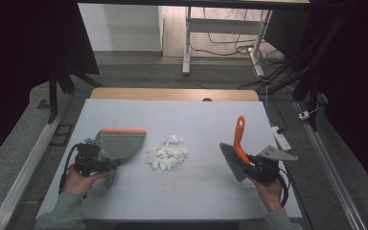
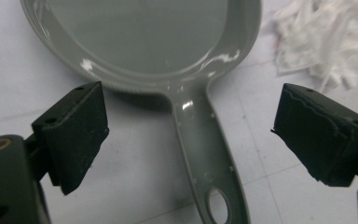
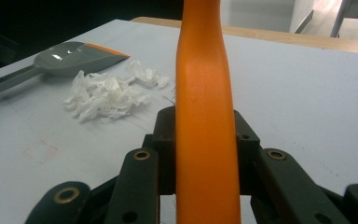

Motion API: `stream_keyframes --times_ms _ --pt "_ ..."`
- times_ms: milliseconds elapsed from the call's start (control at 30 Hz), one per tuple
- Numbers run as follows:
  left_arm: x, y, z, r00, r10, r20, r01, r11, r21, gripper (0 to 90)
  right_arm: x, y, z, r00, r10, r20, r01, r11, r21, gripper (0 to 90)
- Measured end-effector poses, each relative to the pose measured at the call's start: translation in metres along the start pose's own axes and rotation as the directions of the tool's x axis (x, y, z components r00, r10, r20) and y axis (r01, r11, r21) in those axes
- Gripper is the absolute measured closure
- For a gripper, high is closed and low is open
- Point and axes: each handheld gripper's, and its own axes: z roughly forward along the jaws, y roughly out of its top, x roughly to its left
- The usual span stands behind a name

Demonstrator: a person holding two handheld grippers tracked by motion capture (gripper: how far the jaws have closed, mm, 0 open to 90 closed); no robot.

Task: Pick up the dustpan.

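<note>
From above, the table (image 1: 182, 191) carried a grey dustpan (image 1: 120, 143) with an orange front edge on its left part, a heap of torn white paper (image 1: 166, 155) near the middle, and a brush (image 1: 235, 155) with an orange handle on the right. The left gripper (image 1: 106, 165) sat at the dustpan's handle end, held in the person's left hand (image 1: 79, 182). The right gripper (image 1: 249, 165) held the brush by its handle, so that the handle stood up and leaned away while the grey bristles hung towards the table. The paper lay just beside the dustpan's right side and well apart from the brush.

Seen along the left gripper (image 2: 189, 140), its jaws stood wide apart, one on each side of the dustpan's grey handle (image 2: 205, 154), and neither pad touched it. The dustpan (image 2: 144, 42) lay flat on the table, with the paper (image 2: 326, 42) off to the upper right.

Seen along the right gripper (image 3: 207, 154), the jaws were clamped on the orange handle (image 3: 205, 93), which rose straight up the middle. Beyond it lay the paper (image 3: 105, 95), with the dustpan (image 3: 70, 58) behind it.
</note>
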Motion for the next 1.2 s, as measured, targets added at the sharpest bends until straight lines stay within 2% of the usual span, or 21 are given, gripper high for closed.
stream_keyframes --times_ms 200,400,667,933,1067,1200 --pt "-0.002 -0.001 0.013 1.0 -0.006 0.0 0.006 0.9989 0.047 6.8 0.002 0.0 0.0 1.0 -0.007 -0.001 0.007 1.0 0.004 70.6" --pt "-0.002 -0.003 0.021 1.0 0.008 0.001 -0.008 0.998 0.062 6.1 0.001 -0.001 0.0 1.0 -0.001 0.001 0.001 1.0 0.006 70.6" --pt "0.004 -0.007 0.027 1.0 -0.008 0.001 0.008 0.9983 0.058 13.2 0.004 -0.002 0.002 0.9999 -0.013 -0.001 0.013 1.0 0.016 70.6" --pt "0.005 -0.01 0.032 0.9992 -0.037 0.016 0.037 0.9983 0.044 21.2 0.004 -0.002 0.002 0.9999 -0.015 0.003 0.015 1.0 0.015 70.6" --pt "0.004 -0.01 0.033 0.9992 -0.037 0.012 0.037 0.9984 0.043 24.3 0.004 -0.002 0.002 0.9998 -0.018 0.003 0.018 1.0 0.019 70.5" --pt "0.004 -0.01 0.036 0.9979 -0.063 0.015 0.063 0.9975 0.034 30.1 0.004 -0.002 0.003 0.9998 -0.019 0.004 0.019 1.0 0.021 70.5"
